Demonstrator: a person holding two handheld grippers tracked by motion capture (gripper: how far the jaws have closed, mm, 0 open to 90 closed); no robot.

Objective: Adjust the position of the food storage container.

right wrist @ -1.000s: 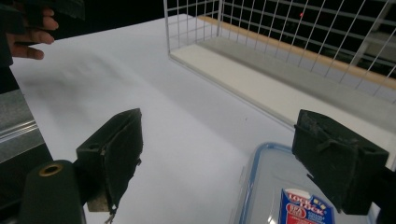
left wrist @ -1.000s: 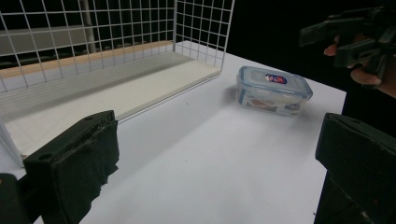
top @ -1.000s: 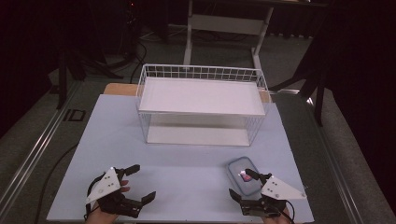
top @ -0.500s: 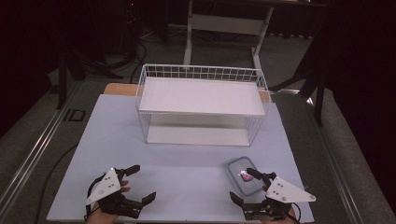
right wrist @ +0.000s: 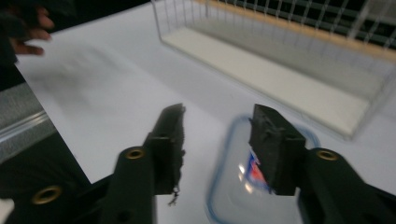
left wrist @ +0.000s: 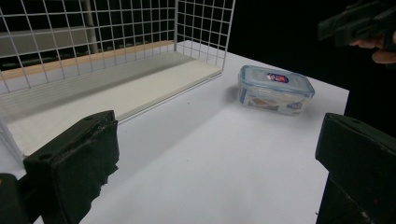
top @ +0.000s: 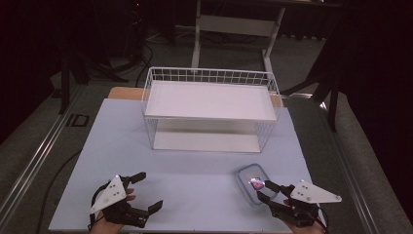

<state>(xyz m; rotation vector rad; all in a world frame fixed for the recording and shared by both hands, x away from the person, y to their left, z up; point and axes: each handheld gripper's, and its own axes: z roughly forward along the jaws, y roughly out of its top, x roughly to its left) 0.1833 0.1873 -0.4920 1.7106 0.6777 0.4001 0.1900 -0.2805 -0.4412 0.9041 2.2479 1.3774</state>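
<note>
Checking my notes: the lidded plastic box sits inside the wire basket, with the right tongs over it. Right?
Not quite. The plastic box sits on the table in front of the wire basket, not inside it, as the high view shows. The right tongs are over it.

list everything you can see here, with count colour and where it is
wire basket: one, white, far middle of the table, with a white shelf board across its top and a white base board
food container: one, clear with a blue-rimmed lid and a small red and blue label, near right of the table, in front of the basket's right end
table: one, pale blue-white top, a wooden edge showing behind the basket
stand: one, grey metal frame, on the floor beyond the table
left gripper: one, black with a grey plate, near left, jaws wide open over bare table
right gripper: one, black with a grey plate, near right, jaws just been closing, part open by the container's near edge, not gripping it
</note>
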